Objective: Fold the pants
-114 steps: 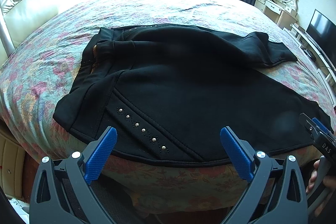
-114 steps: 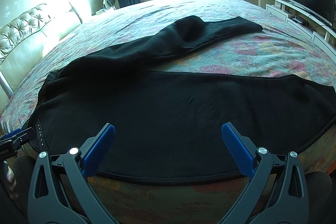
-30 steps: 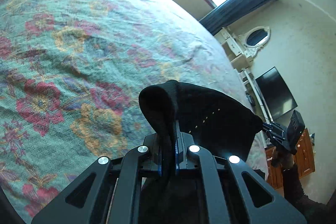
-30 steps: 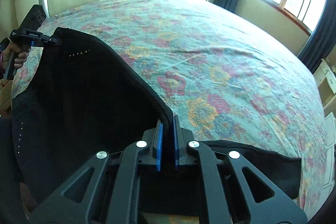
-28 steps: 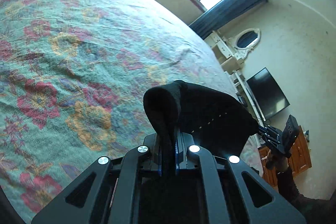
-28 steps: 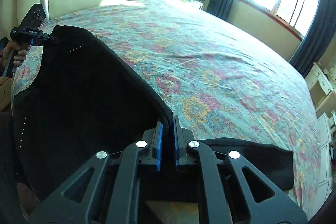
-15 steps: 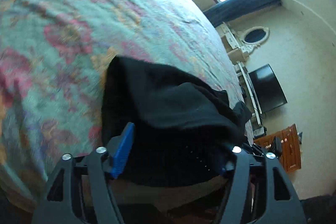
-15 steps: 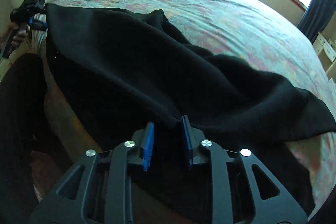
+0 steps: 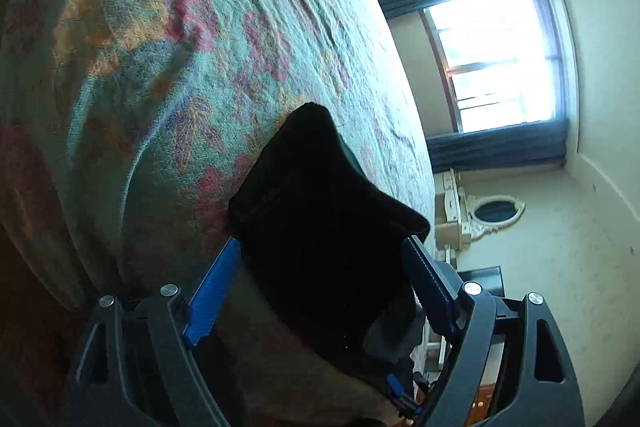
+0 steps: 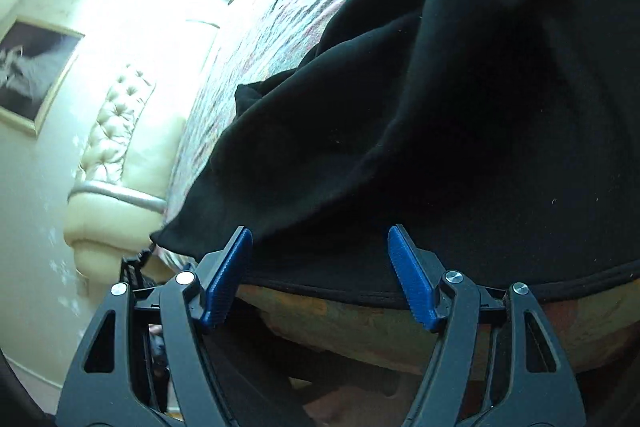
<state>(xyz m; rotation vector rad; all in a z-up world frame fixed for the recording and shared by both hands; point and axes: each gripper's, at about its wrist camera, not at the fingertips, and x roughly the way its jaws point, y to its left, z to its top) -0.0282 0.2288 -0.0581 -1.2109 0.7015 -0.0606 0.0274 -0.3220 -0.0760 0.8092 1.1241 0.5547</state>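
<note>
The black pants [image 9: 320, 227] lie in a heap on the floral bed cover [image 9: 160, 67], near the bed's front edge. My left gripper [image 9: 320, 243] straddles one end of them. Its jaws are opening and the blue pads [image 9: 212, 291] stand clear of the cloth. In the right wrist view the pants [image 10: 440, 107] spread in loose folds, with the piped hem hanging over the bed's edge. My right gripper [image 10: 319, 231] is just in front of that hem. Its jaws are also opening, and neither pad presses the cloth.
The cream tufted headboard [image 10: 116, 131] with a silver rail stands at the bed's end. A window [image 9: 500, 59] with dark curtains and a white dresser with an oval mirror [image 9: 496, 213] are beyond the bed. A framed picture [image 10: 36, 67] hangs on the wall.
Both grippers were shut on the lifted pants a second ago. They have let go and spread wide, rolled sideways and sunk toward the bed's edge. The pants now lie on the bed.
</note>
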